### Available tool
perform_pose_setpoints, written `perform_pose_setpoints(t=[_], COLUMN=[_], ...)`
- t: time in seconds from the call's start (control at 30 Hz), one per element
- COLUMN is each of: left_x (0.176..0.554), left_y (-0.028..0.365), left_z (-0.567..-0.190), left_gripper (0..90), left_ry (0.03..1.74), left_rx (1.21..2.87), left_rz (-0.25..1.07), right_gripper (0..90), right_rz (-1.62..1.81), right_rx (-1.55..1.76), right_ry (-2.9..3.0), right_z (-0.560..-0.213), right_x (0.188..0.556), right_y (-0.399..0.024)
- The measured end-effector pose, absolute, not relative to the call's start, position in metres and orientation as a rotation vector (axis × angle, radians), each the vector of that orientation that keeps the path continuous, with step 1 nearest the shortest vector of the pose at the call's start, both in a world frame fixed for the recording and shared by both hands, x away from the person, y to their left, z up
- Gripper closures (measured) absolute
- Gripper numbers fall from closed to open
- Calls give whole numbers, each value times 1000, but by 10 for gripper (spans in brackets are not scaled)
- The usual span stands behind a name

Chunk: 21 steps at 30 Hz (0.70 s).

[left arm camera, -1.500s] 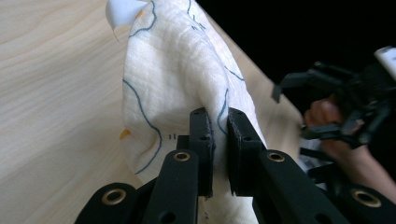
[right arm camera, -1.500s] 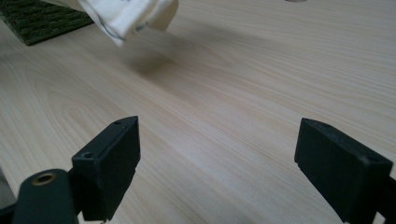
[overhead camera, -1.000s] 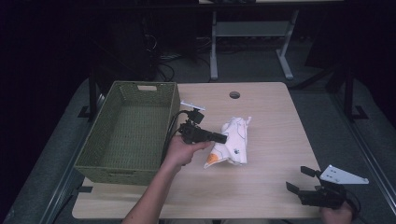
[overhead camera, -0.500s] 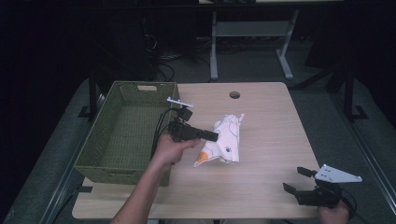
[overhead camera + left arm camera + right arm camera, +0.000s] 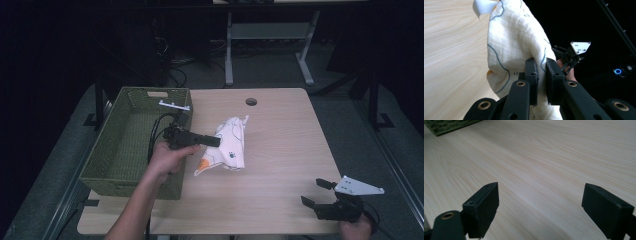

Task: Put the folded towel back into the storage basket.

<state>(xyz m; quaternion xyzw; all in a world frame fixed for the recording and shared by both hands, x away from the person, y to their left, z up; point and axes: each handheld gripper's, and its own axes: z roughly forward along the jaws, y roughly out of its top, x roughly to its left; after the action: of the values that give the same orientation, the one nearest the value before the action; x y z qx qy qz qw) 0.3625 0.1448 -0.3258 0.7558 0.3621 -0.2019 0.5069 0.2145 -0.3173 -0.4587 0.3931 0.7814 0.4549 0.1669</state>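
Note:
A white cloth [image 5: 227, 147] with blue lines and orange patches hangs crumpled just above the wooden table [image 5: 280, 150], right beside the green woven basket [image 5: 125, 145]. My left gripper [image 5: 215, 141] is shut on its upper fold; in the left gripper view the two pads pinch the cloth [image 5: 511, 45] between them at the gripper [image 5: 541, 75]. My right gripper [image 5: 314, 192] rests near the table's front right corner, jaws wide apart. The right gripper view shows that gripper [image 5: 540, 207] with bare table between its pads.
The basket [image 5: 135, 185] takes up the table's left side, open at the top. A round cable hole [image 5: 251, 102] lies near the far edge. A desk frame [image 5: 265, 45] and cables stand on the dark floor behind the table.
My left hand has carried the cloth leftward, toward the basket, and a little higher. The right gripper has stayed where it was.

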Motion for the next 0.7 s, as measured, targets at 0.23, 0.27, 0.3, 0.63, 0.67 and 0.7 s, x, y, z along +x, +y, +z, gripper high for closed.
perform_pose_setpoints(t=[0.23, 0.27, 0.3, 0.63, 0.67, 0.7], left_x=[364, 364, 364, 360, 359, 359], left_y=[163, 165, 167, 185, 189, 192], left_z=[-323, -322, -321, -310, -308, -306], left_gripper=[828, 827, 827, 828, 828, 828], left_ry=[883, 884, 887, 894, 898, 900], left_rx=[1801, 1803, 1803, 1793, 1791, 1789], left_rz=[-485, -486, -485, -449, -442, -439], right_gripper=[136, 136, 136, 136, 136, 136], right_rz=[1276, 1276, 1278, 1290, 1288, 1284], right_rx=[1105, 1104, 1106, 1100, 1100, 1099], right_ry=[2250, 2247, 2247, 2241, 2245, 2247], right_z=[-460, -460, -460, -460, -460, -460], right_x=[215, 215, 215, 217, 217, 217], right_y=[-314, -314, -314, -314, -313, -313])
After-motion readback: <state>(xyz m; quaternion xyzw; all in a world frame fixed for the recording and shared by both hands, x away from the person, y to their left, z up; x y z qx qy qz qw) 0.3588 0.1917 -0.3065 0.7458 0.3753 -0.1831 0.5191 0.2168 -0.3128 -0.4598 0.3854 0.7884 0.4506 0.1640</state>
